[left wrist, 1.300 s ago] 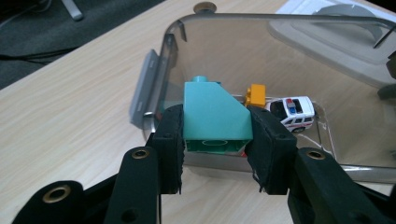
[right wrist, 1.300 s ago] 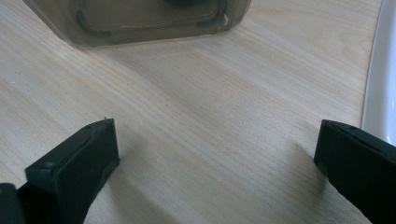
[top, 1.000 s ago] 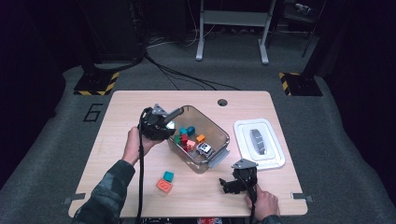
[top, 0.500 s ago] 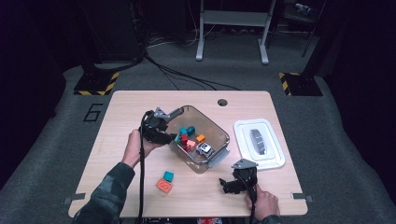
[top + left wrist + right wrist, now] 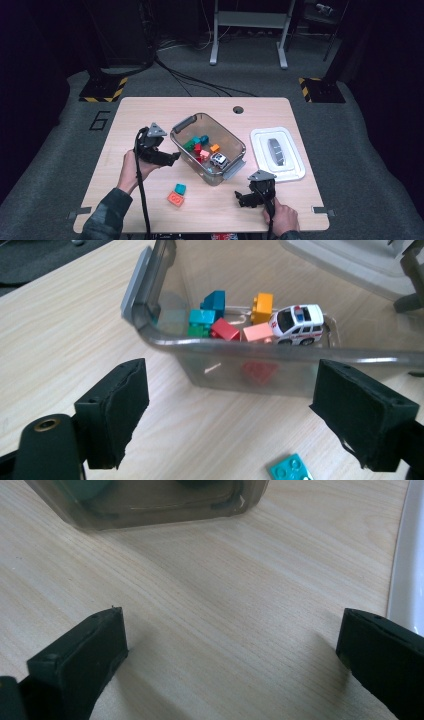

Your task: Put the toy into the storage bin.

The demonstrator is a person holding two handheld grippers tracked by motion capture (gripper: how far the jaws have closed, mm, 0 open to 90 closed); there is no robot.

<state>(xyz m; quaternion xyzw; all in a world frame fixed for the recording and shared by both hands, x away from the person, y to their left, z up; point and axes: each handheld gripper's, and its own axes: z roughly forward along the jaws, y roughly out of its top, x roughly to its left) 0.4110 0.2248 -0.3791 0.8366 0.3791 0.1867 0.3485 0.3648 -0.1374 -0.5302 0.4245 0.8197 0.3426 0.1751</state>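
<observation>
A clear plastic bin (image 5: 227, 131) with grey handles stands mid-table and holds several coloured bricks and a toy police car (image 5: 218, 159). My left gripper (image 5: 172, 159) is just outside the bin's left near wall and points at it. Its jaws have just been opening and nothing is between them. In the left gripper view the bin wall (image 5: 240, 372) lies ahead of the open left gripper (image 5: 240, 420), with the police car (image 5: 297, 325) inside. A teal brick (image 5: 180, 189) and an orange brick (image 5: 175, 199) lie on the table. My right gripper (image 5: 245, 199) rests open near the front edge, empty (image 5: 235, 655).
The bin's white lid (image 5: 277, 152) lies flat to the right of the bin, and its edge (image 5: 407, 555) shows beside the right jaw. The teal brick (image 5: 290, 469) sits just below the left jaws. A round cable hole (image 5: 238, 109) is at the table's far edge.
The left gripper has drawn back from over the bin's left end, down and toward the person, and its jaws have opened. The right gripper has stayed put.
</observation>
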